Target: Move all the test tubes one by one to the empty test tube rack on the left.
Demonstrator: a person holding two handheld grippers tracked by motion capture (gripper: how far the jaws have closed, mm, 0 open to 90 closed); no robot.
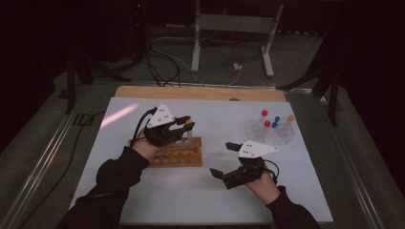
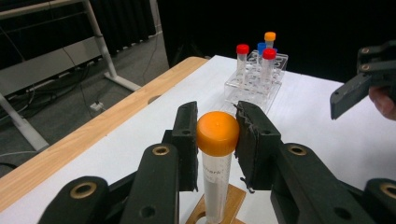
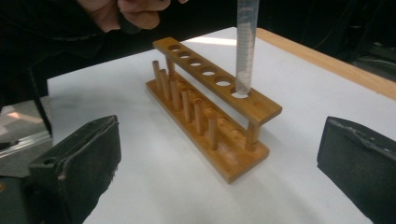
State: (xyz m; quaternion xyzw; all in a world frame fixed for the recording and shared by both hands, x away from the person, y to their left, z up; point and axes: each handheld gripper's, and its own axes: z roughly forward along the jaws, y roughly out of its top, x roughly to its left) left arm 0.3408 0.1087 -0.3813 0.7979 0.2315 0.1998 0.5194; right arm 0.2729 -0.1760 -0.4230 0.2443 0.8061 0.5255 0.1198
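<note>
- Orange-capped tube (image 2: 217,158): upright, long axis vertical, foot entering the right end hole of the wooden rack (image 3: 212,121), left of table centre.
- Left gripper (image 2: 215,135): clamped on the tube's cap, directly above the hole.
- Right gripper (image 1: 223,160): jaws wide apart, empty, nearer right.
- Left gripper view: cap grip; right gripper view: tube foot at hole.
- Clear rack (image 1: 270,131): far right.

Black long sleeves (image 1: 112,177) down to both wrists. Left hand-held gripper (image 1: 184,125): black body, grey three-cornered plate (image 1: 162,116) on top with small dark dots, black cable (image 1: 142,123) looping off its rear. Right hand-held gripper (image 1: 222,160): same black build, same grey plate (image 1: 255,149), black cable curling behind. Jaw links dotted with brass-ringed pivot holes (image 2: 160,150); flat black pads (image 3: 86,158), worn at the edges.
</note>
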